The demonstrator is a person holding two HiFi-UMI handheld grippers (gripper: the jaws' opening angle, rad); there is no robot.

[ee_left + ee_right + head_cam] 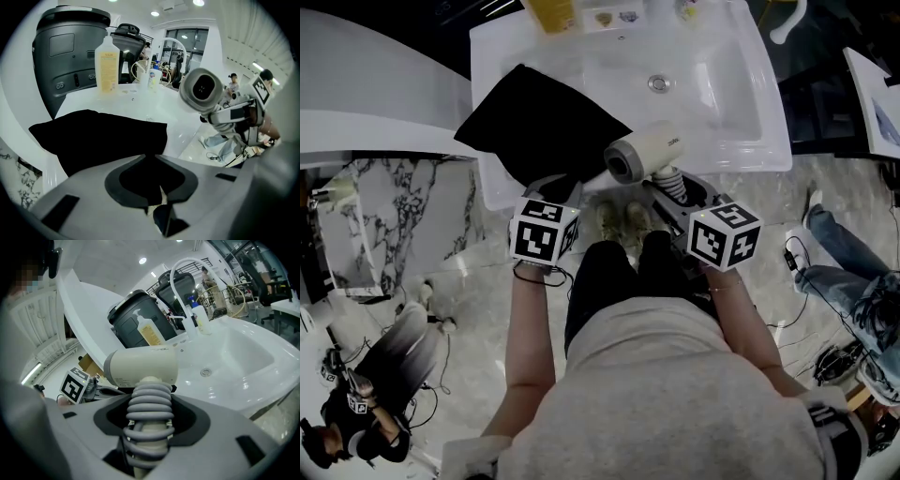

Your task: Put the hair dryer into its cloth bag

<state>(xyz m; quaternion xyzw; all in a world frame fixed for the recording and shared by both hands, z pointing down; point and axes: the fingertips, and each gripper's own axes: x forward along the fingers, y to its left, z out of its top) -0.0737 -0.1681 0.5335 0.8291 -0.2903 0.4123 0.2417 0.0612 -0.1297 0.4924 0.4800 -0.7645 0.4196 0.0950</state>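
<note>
A black cloth bag (pixel 539 127) lies flat over the left rim of the white sink (pixel 741 155). My left gripper (pixel 558 183) is at the bag's near edge. In the left gripper view the jaws of the left gripper (pixel 153 157) stand nearly together, with the bag's (pixel 93 136) black cloth pinched between them. My right gripper (pixel 675 183) is shut on the handle of the cream hair dryer (pixel 647 152), around which the grey cord is coiled. The dryer's barrel (pixel 143 364) points left toward the bag. The right gripper (pixel 150 397) holds it just right of the bag, above the sink's front edge.
A yellow bottle (pixel 107 65) and smaller bottles stand at the back of the sink by the curved white faucet (pixel 187 268). The basin (pixel 243 357) lies to the right. A dark machine (pixel 70 61) stands behind. People sit on the marble floor at right (pixel 844 272) and lower left.
</note>
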